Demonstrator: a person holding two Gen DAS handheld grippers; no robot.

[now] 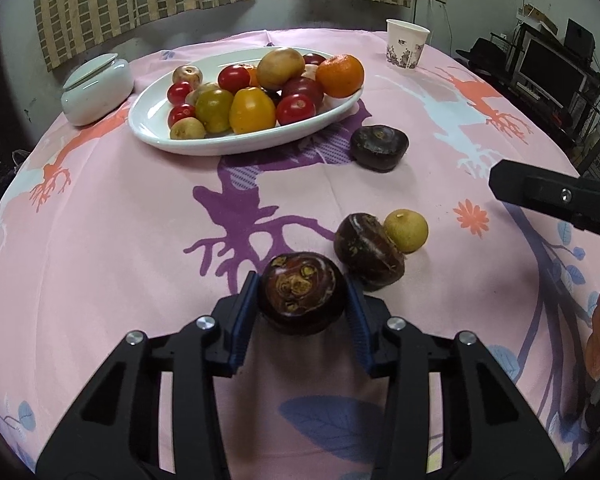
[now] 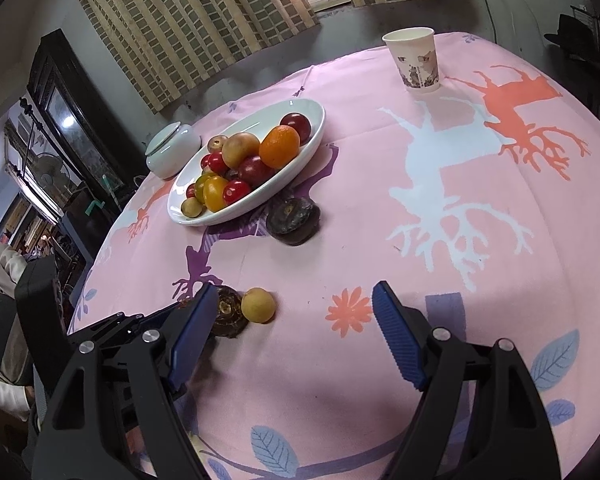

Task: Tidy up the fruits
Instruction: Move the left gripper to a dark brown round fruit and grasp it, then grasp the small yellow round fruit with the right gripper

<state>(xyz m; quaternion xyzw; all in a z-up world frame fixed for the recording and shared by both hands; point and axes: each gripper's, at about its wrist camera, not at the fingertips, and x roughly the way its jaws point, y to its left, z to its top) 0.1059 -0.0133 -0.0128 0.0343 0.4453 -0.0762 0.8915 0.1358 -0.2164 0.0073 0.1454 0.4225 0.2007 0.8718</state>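
In the left wrist view, the left tool squeezes a dark round fruit between its two blue pads, and the fruit is lifted just above the pink table. Just past the tool, a little to its right, lies a second dark fruit, and a small yellow fruit touches its far side. Farther ahead a third dark fruit sits alone on the cloth, just beside the white plate. The plate is far in front of the tool and holds many red, yellow and orange fruits. A white jar with a lid stands to the plate's left. A paper cup stands far off to the right. The tip of the other tool shows at the right edge.

In the right wrist view, the right tool is spread wide with nothing between its pads. The small yellow fruit and a dark fruit lie close to its left pad. The plate and the lone dark fruit are farther ahead, and the paper cup is far ahead to the right.
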